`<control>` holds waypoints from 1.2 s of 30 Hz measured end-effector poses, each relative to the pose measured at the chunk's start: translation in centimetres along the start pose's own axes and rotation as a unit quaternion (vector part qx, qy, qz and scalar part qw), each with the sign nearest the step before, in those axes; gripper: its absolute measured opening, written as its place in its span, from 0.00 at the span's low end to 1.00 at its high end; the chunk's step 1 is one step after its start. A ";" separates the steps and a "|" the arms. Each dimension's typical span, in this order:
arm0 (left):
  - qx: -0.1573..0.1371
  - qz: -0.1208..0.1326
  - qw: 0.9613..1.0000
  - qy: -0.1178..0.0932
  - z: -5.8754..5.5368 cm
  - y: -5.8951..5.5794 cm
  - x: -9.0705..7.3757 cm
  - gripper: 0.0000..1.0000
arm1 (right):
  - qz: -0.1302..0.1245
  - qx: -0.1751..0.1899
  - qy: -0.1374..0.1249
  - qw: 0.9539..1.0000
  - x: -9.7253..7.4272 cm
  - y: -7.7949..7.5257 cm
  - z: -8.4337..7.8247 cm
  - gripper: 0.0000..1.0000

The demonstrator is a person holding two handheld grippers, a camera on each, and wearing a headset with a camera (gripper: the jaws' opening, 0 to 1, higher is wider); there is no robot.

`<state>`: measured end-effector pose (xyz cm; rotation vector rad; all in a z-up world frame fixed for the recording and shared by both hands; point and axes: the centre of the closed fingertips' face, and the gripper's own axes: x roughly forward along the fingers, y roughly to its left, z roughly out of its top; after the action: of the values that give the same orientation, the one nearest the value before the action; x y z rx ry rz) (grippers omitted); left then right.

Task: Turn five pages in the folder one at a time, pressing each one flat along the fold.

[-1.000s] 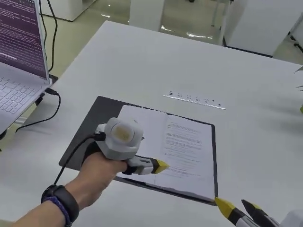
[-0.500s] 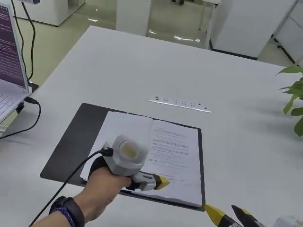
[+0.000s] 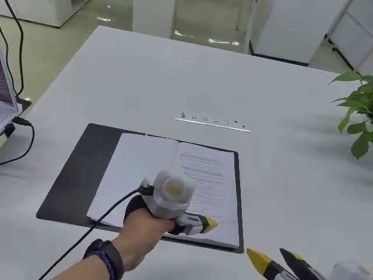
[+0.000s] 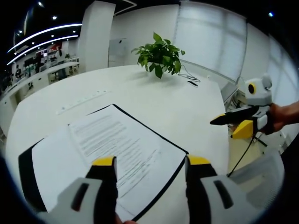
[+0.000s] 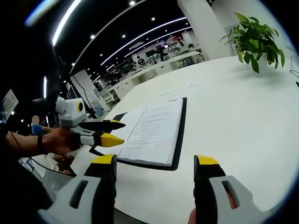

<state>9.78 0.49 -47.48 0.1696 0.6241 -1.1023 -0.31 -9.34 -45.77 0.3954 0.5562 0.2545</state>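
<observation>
The folder (image 3: 204, 181) lies open and flat on the table (image 3: 291, 87). Its fold (image 3: 176, 160) runs away from me, leaning a little right at the far end, so any press along it should travel near-to-far. My left hand-held gripper (image 3: 208, 223) hangs over the near end of the printed right page (image 3: 213, 175), just right of the fold. In the left gripper view its jaws stand wide apart with nothing between them, and they look across that page towards its free edge. My right hand-held gripper (image 3: 273, 258) is off the folder, over bare table just past the near right corner. Its jaws are also spread and empty, and in the right gripper view they point back at the page's outer edge (image 5: 174, 133). I judge the right one better placed to lift the next page, since the free edge faces it. The left is nearer the fold, so it suits the pressing. I cannot tell whether the left gripper's tips touch the paper.
</observation>
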 end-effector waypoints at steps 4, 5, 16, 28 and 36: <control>0.000 0.001 1.000 0.006 -0.4 -0.3 0.7 0.57 | 0.003 0.000 0.004 1.000 0.2 0.1 -0.2 0.66; 0.002 0.001 1.000 0.007 -0.4 -0.4 0.8 0.57 | 0.005 -0.003 0.005 1.000 0.3 0.2 -0.1 0.66; 0.006 -0.004 1.000 0.016 -1.3 -1.7 3.0 0.55 | 0.008 -0.004 0.000 1.000 0.1 0.1 0.3 0.66; 0.025 -0.004 0.999 0.029 -2.4 -2.1 5.5 0.48 | -0.001 0.007 0.003 1.000 0.1 -1.0 -0.6 0.65; 0.046 0.011 0.998 0.043 -3.1 -1.0 6.1 0.43 | 0.001 0.008 0.016 1.000 0.6 -1.0 -1.0 0.65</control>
<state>9.55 -3.44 -53.16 0.3043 0.6478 -1.1078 -0.25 -9.76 -47.29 0.4082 0.5898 0.2598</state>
